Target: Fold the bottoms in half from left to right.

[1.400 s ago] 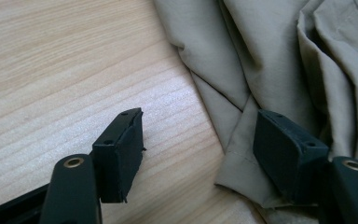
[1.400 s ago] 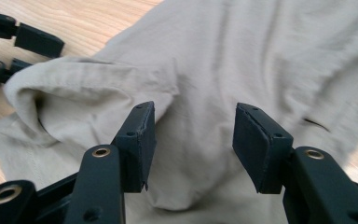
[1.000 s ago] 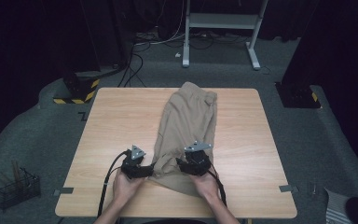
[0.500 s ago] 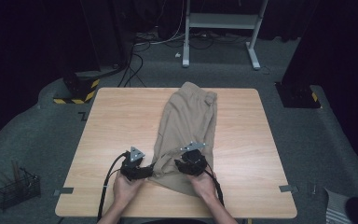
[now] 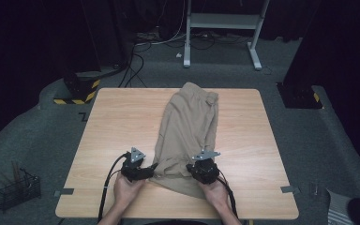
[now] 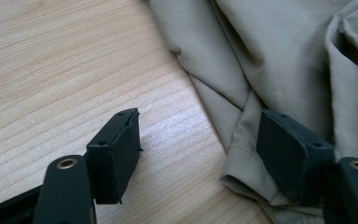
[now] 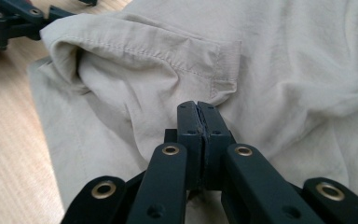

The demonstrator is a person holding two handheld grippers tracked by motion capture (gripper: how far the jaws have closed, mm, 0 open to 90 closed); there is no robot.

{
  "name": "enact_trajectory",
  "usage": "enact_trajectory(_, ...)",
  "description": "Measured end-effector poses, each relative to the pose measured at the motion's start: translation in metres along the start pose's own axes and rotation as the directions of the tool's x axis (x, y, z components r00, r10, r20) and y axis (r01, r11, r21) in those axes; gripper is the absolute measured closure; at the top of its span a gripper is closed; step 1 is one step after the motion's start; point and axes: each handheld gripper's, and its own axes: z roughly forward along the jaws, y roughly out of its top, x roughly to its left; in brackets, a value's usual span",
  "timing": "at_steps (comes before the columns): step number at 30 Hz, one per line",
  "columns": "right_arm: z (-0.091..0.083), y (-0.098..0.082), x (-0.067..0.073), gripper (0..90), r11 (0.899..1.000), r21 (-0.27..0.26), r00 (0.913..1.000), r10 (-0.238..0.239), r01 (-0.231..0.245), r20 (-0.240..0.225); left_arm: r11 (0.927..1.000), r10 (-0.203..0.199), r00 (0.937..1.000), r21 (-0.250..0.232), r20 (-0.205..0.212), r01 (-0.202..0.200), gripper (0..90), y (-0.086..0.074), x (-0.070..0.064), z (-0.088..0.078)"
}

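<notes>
The tan trousers [image 5: 187, 126] lie lengthwise on the table [image 5: 117, 122], hem nearest the person. The left gripper [image 6: 198, 149] stands spread, one pad over the hem. The right gripper [image 7: 198, 112] has just been closing, its jaws now pressed together; whether cloth is pinched between them is hidden.

Both forearms reaching in from the near edge, left gripper [image 5: 146, 169] held low with jaws spread wide apart, right gripper [image 5: 198, 168] with jaws just closing, pads now pressed flat together, each hand wrapped behind its gripper.
</notes>
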Motion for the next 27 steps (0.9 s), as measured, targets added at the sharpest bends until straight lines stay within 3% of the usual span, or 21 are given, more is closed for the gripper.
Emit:
enact_trajectory(8, -0.029, -0.019, -0.003, 88.5, 0.998, -0.061, 0.9998, -0.012, 0.013, 0.016, 1.0, 0.0, 1.0, 0.0, 0.0, 0.0, 30.4, 0.0, 0.0, 0.0)
enact_trajectory(16, -0.036, -0.05, -0.011, 84.4, 0.999, -0.037, 0.9997, 0.021, -0.02, 0.013, 1.0, 0.001, 1.0, 0.001, 0.003, -0.001, 29.7, 0.0, 0.0, 0.0)
enact_trajectory(18, -0.037, -0.051, -0.011, 77.6, 0.999, -0.033, 0.9993, 0.037, -0.037, 0.009, 0.9999, -0.013, 0.9999, -0.002, 0.011, 0.013, 30.2, 0.0, 0.0, 0.0)
enact_trajectory(22, -0.044, -0.046, -0.014, 67.0, 0.994, -0.077, 0.9972, 0.075, -0.075, 0.001, 0.9999, -0.016, 0.9995, 0.007, 0.028, 0.016, 34.2, 0.003, 0.0, -0.002)
enact_trajectory(25, -0.049, -0.035, -0.016, 64.2, 0.989, -0.112, 0.9956, 0.093, -0.093, -0.003, 0.9982, 0.045, 0.9989, -0.04, 0.012, -0.044, 36.8, 0.015, -0.009, -0.008)
enact_trajectory(27, -0.045, -0.027, -0.017, 63.4, 0.988, -0.124, 0.9954, 0.096, -0.095, -0.001, 0.997, 0.06, 0.9977, -0.051, 0.032, -0.058, 37.4, 0.027, -0.013, -0.008)
